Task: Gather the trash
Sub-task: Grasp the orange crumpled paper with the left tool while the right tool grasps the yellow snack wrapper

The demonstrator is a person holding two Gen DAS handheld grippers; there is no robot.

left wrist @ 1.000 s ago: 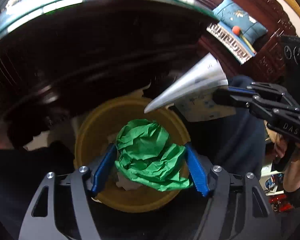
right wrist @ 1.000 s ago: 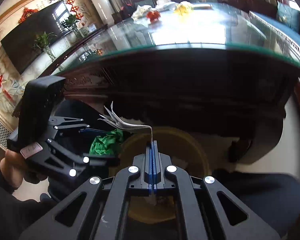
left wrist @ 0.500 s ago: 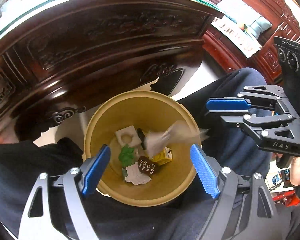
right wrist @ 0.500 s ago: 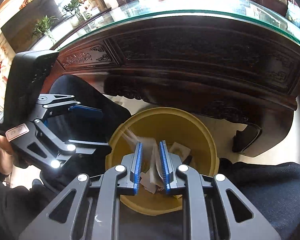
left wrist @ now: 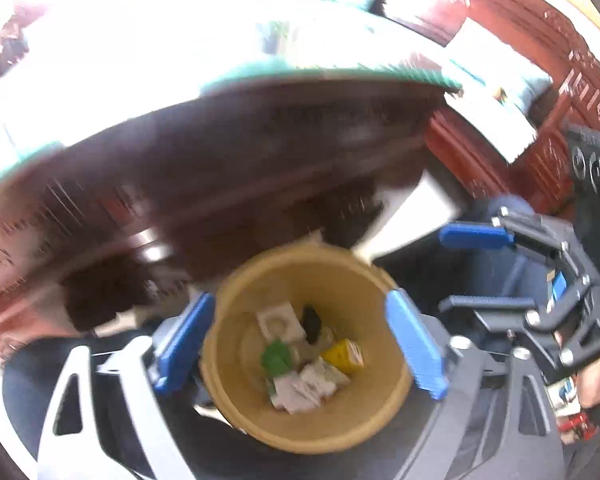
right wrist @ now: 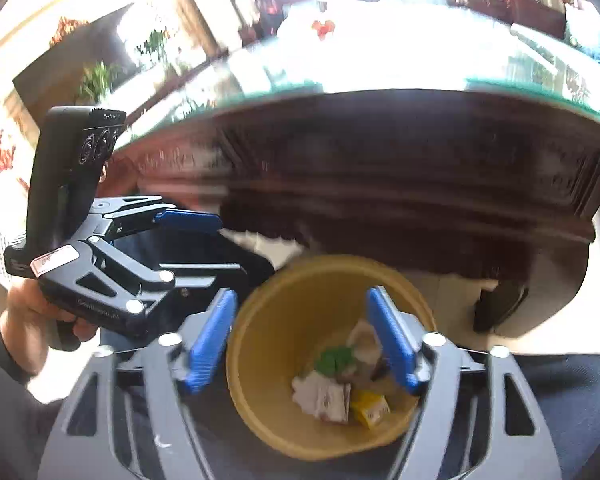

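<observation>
While both claws, left claw (left wrist: 300,344) and right claw (right wrist: 306,340), gape empty, one yellow bin (left wrist: 364,280) holds one green wad (left wrist: 277,357).

- The left wrist view looks steeply down along the left tool (left wrist: 300,344) into the yellow bin (left wrist: 260,428), close above it, the dark worktop edge (left wrist: 260,152) ahead.
- The right wrist view looks down likewise along the right tool (right wrist: 304,340) into the same bin (right wrist: 260,400).
- Both share the bin, the worktop edge, and each shows the other tool at its side.
</observation>
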